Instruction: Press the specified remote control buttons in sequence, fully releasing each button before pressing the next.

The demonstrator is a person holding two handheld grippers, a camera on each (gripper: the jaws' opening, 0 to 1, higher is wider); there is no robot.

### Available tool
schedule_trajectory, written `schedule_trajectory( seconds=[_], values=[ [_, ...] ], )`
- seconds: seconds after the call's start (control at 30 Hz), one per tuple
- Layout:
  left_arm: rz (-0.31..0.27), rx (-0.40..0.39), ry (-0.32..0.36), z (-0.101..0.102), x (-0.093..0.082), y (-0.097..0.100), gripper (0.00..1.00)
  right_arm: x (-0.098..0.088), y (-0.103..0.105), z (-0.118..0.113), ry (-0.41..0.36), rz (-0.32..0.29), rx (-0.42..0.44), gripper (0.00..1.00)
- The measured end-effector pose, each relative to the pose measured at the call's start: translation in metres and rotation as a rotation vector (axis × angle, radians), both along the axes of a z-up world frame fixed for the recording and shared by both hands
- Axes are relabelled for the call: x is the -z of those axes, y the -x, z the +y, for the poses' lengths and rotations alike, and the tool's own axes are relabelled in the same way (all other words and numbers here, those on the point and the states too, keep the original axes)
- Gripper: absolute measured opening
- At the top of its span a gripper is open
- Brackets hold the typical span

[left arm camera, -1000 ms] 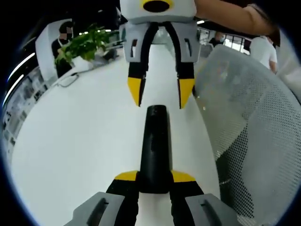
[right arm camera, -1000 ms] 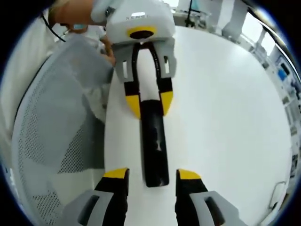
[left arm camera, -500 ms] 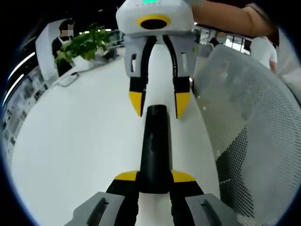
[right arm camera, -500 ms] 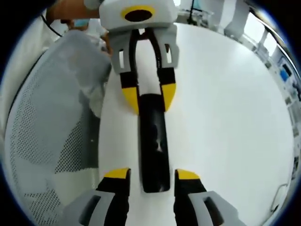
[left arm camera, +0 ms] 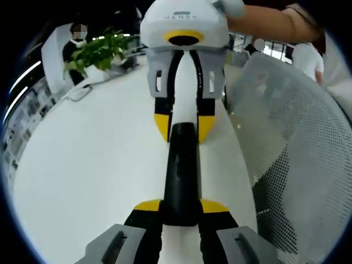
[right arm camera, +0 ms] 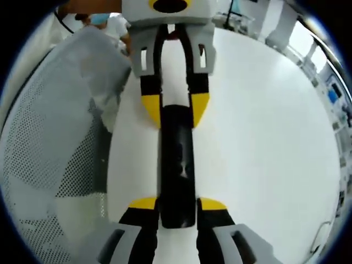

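A slim black plastic remote control (left arm camera: 180, 176) is lying on the white table (left arm camera: 93, 165), with the left gripper (left arm camera: 180, 206) and right gripper (right arm camera: 177, 204) clamping its opposite ends. Rigid, light and smooth, it is probably best held by its long edges.

I can't make out any buttons on the long black plastic remote (left arm camera: 180, 170); its two ends sit hidden between yellow-tipped fingers (left arm camera: 147, 206).
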State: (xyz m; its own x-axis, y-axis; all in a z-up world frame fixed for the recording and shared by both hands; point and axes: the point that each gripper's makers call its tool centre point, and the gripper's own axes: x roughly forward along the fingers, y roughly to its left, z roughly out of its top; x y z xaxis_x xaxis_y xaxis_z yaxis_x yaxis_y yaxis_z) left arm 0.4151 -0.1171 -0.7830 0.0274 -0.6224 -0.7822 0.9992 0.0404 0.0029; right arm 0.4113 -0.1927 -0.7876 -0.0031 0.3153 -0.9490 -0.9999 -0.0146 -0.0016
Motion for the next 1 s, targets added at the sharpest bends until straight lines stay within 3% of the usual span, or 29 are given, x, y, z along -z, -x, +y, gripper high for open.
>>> schedule_trajectory(
  seconds=[1.0],
  values=[
    [0.001, 0.002, -0.036, -0.0016, 0.0008, 0.0001, 0.24, 0.0018, 0.0002, -0.0009, 0.007, -0.008, 0.005, 0.20]
  ],
)
